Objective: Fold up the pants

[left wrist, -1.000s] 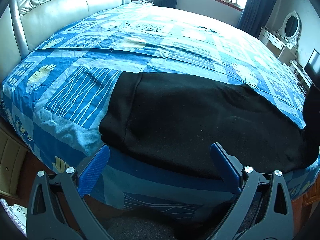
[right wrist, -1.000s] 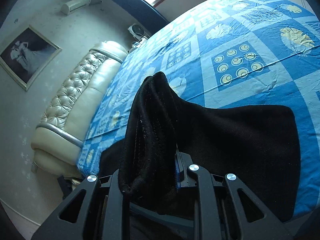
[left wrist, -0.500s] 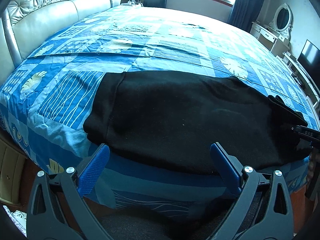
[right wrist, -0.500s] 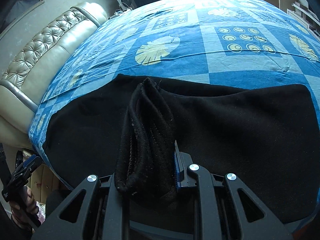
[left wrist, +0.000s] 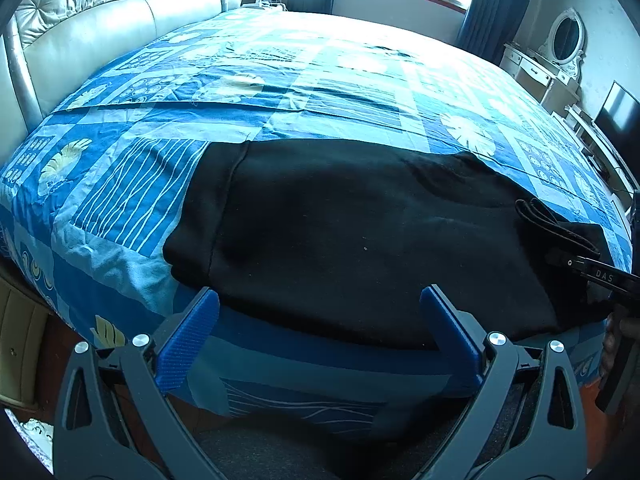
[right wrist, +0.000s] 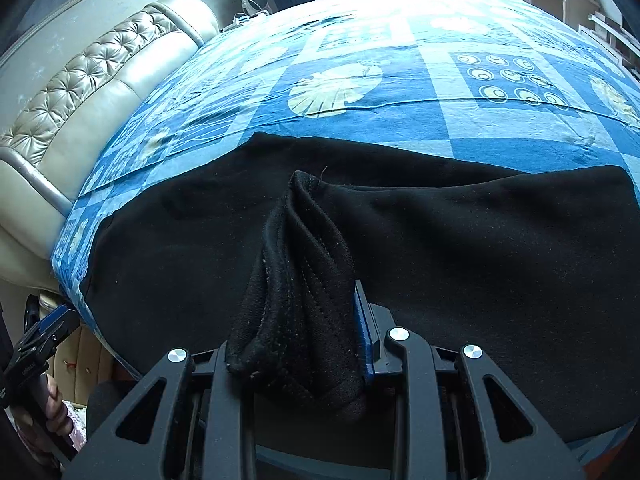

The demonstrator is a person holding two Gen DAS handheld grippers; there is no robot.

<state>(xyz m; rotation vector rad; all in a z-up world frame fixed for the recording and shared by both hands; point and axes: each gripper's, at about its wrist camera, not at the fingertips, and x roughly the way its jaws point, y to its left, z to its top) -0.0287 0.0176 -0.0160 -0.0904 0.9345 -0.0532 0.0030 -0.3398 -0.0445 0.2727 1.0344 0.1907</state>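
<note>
A wide bed (left wrist: pixel 280 80) is covered by a blue patchwork sheet (left wrist: pixel 120 184) printed with leaves, stripes and circles. Black pants (left wrist: pixel 360 232) are spread flat across its near edge, from left to right. A tufted cream headboard (left wrist: pixel 100 12) is seen at the bed's far left.

Left tool (left wrist: pixel 320 320): grey slotted frame, blue ribbed pads, silver screws. Right tool (right wrist: pixel 298 320): black frame, "DAS" marking.
</note>
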